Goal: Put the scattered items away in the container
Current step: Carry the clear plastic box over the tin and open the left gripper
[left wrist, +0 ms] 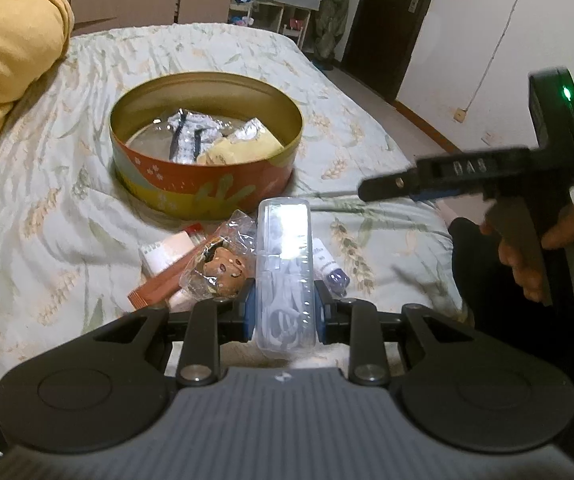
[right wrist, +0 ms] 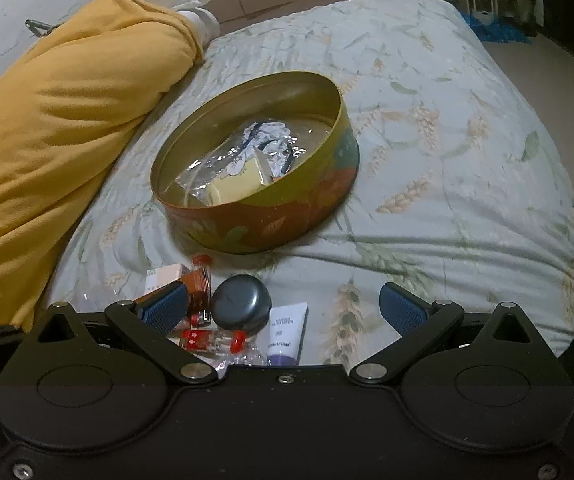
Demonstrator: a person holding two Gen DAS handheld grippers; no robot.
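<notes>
A round orange and gold tin (left wrist: 207, 194) (right wrist: 271, 216) sits on the bed and holds foil packets and a yellow pack. My left gripper (left wrist: 285, 312) is shut on a clear plastic case (left wrist: 285, 264) with a white cable inside, held just in front of the tin. Under it lie a bagged cookie (left wrist: 221, 268), a pink box (left wrist: 169, 254), a brown sachet (left wrist: 155, 290) and a small white tube (left wrist: 329, 266). My right gripper (right wrist: 285, 308) is open above a dark round case (right wrist: 241, 302), small red-capped bottles (right wrist: 211, 338) and the white tube (right wrist: 287, 330).
The bed has a pale leaf-print cover (right wrist: 447, 140). A yellow quilt (right wrist: 59, 120) is bunched at the left. The right hand-held gripper body (left wrist: 527, 176) shows at the right of the left wrist view. A wall and dark door (left wrist: 391, 20) lie beyond.
</notes>
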